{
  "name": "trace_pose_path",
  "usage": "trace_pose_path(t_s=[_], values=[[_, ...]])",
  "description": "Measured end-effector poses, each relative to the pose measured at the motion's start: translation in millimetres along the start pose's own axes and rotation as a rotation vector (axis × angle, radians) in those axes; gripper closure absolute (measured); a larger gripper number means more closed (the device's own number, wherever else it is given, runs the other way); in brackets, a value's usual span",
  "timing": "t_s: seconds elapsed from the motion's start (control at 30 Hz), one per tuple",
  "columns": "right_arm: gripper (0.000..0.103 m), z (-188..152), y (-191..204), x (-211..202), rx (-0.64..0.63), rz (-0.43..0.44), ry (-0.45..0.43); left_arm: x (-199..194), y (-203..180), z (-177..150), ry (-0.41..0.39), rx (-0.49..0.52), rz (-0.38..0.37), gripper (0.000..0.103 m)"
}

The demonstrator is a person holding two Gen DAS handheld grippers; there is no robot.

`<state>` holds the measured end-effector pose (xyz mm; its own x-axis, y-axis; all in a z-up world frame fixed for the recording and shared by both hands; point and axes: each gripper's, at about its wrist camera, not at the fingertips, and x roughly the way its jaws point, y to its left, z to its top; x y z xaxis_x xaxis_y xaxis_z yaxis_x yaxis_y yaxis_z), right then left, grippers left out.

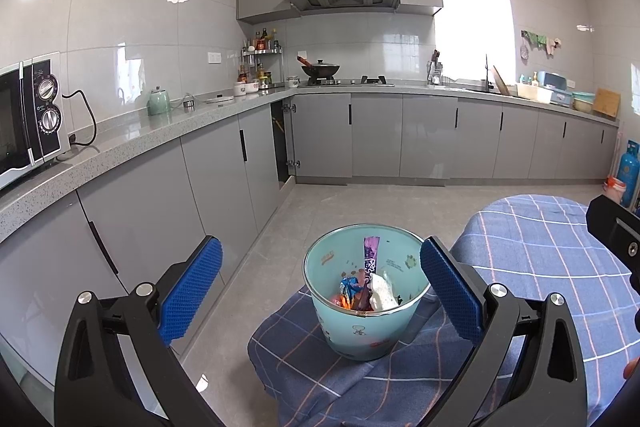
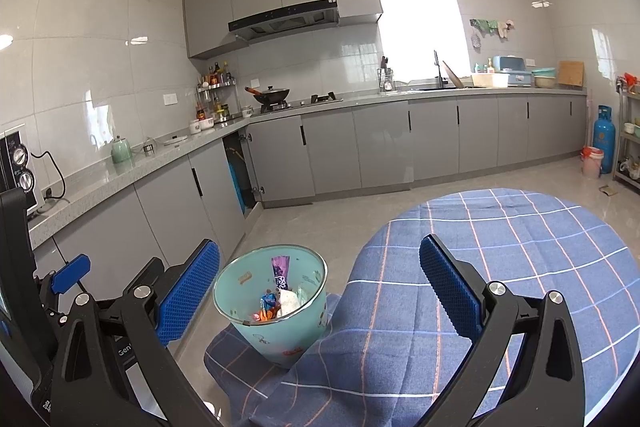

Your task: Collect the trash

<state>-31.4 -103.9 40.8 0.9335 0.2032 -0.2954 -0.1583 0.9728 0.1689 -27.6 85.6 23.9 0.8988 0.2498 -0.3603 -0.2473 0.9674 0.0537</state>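
A light-blue bin (image 1: 362, 331) stands on a fold of the checked cloth beside the table. It holds trash: a purple wrapper (image 1: 371, 259), a white crumpled piece (image 1: 382, 293) and blue and orange wrappers (image 1: 347, 291). My left gripper (image 1: 320, 287) is open and empty, its blue pads either side of the bin, above it. In the right wrist view the bin (image 2: 276, 327) is at lower left. My right gripper (image 2: 320, 287) is open and empty over the tablecloth edge, just right of the bin.
A round table with a blue checked cloth (image 2: 500, 267) fills the right. A grey counter (image 1: 120, 147) with cupboards runs along the left and back, with a microwave (image 1: 28, 115) on it. One cupboard door (image 1: 282, 143) stands open. A blue gas cylinder (image 2: 604, 143) stands at far right.
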Motion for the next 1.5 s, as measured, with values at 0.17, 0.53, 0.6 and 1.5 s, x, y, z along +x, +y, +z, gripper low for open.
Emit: trace_pose_path(t_s=[0.17,0.53,0.6,1.5], values=[[0.004,0,0,-1,-0.002,0.001,0.003,-1,-1,-1,-0.001,0.002,-0.002,0.006],[0.004,0,-1,0,0.003,0.002,0.007,0,-1,-1,0.002,0.002,-0.006,0.006],[0.005,0,-1,0,0.004,0.001,0.007,0,-1,-2,0.002,0.003,-0.005,0.006],[0.004,-6,-10,6,0.025,-0.026,0.021,20,-6,-9,0.104,-0.013,-0.073,0.005]])
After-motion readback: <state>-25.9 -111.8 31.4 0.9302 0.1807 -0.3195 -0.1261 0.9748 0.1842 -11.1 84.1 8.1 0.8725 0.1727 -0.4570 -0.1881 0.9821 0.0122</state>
